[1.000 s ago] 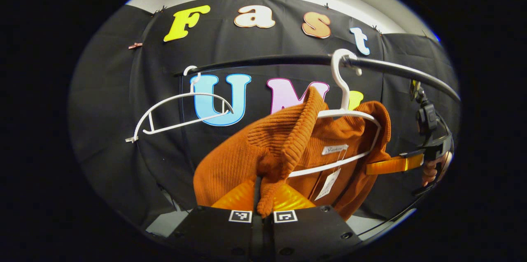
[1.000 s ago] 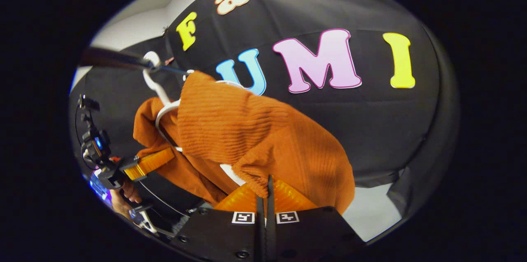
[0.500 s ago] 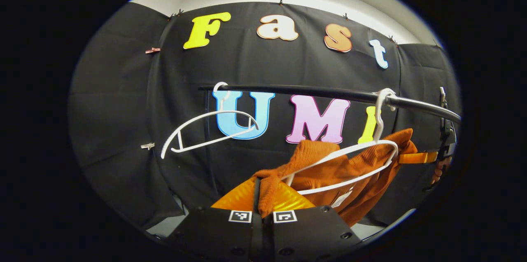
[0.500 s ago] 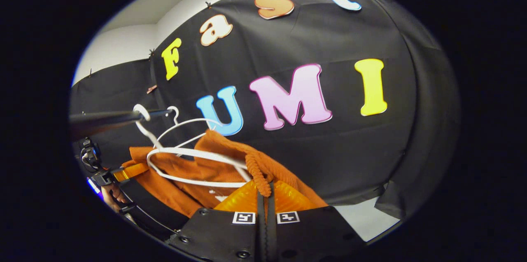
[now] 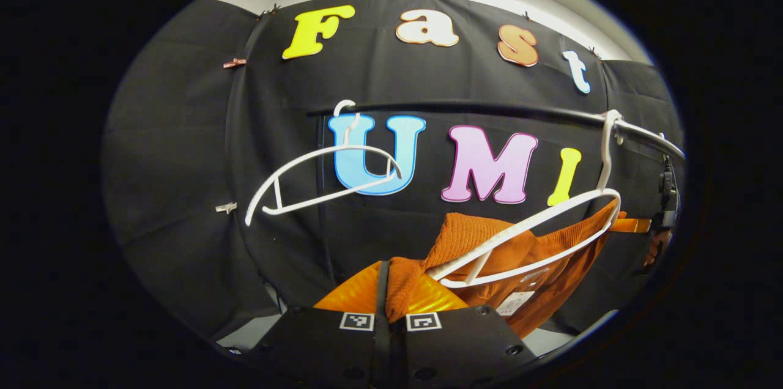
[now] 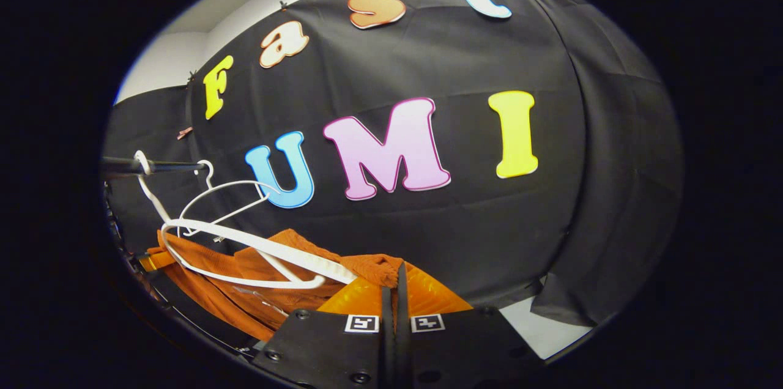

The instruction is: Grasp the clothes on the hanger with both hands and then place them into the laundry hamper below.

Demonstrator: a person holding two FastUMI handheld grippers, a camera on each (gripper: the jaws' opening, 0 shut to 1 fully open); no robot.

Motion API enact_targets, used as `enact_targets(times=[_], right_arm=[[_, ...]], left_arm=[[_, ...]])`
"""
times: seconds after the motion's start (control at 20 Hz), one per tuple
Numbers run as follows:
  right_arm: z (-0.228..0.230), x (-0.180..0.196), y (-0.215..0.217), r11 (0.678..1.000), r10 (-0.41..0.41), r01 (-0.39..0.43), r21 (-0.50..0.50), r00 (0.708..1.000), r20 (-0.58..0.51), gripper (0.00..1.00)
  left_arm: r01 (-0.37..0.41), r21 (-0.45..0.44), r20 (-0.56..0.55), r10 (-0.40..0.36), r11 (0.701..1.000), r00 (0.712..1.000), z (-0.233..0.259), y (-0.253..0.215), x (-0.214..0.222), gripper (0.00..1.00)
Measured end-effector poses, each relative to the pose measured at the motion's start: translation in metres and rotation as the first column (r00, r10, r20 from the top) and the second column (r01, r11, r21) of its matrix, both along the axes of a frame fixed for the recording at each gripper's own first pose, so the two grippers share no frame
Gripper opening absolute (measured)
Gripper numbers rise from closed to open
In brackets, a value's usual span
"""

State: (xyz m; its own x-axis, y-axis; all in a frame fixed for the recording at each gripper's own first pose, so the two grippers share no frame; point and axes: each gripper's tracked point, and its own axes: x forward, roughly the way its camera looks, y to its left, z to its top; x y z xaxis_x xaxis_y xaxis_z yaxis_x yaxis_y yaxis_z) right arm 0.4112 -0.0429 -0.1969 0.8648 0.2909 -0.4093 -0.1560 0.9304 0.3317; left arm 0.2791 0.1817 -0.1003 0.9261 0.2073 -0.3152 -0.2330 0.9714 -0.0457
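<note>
Below the rail [image 5: 489, 111], orange sweater [image 5: 526, 254] slipping off white hanger [image 5: 538, 227], left tongs [image 5: 391, 282] and right tongs [image 6: 394, 285] each clenched on its fabric

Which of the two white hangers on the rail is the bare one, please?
The farther hanger, hooked near the rail's end, hangs bare. The nearer hanger is tilted, with the orange sweater bunched directly behind its frame.

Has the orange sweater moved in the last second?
Yes. The orange sweater has dropped below its white hanger, which hangs on the black rail.
</note>
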Motion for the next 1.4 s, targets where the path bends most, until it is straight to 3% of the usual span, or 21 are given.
enact_targets(times=[0.55, 0.75, 1.0, 1.4], right_arm=[[-0.088, -0.061, 0.051, 0.974, 0.078, -0.045, 0.223, 0.987, -0.140, 0.05], [-0.087, -0.090, 0.081, 0.937, 0.137, -0.083, 0.340, 0.981, -0.136, 0.05], [-0.066, -0.126, 0.122, 0.892, 0.222, -0.154, 0.425, 0.968, -0.115, 0.04], [-0.017, -0.158, 0.172, 0.781, 0.338, -0.249, 0.573, 0.940, -0.052, 0.05]], left_arm=[[-0.034, -0.187, -0.020, 0.030, 0.982, 0.999, -0.105, -0.004, -0.027, 0.05], [-0.002, -0.201, -0.008, 0.001, 0.980, 1.000, -0.121, -0.034, -0.034, 0.05], [0.091, -0.205, 0.019, -0.089, 0.975, 0.996, -0.114, -0.081, -0.040, 0.05], [0.222, -0.221, 0.115, -0.201, 0.950, 0.973, -0.073, -0.137, -0.037, 0.05]])
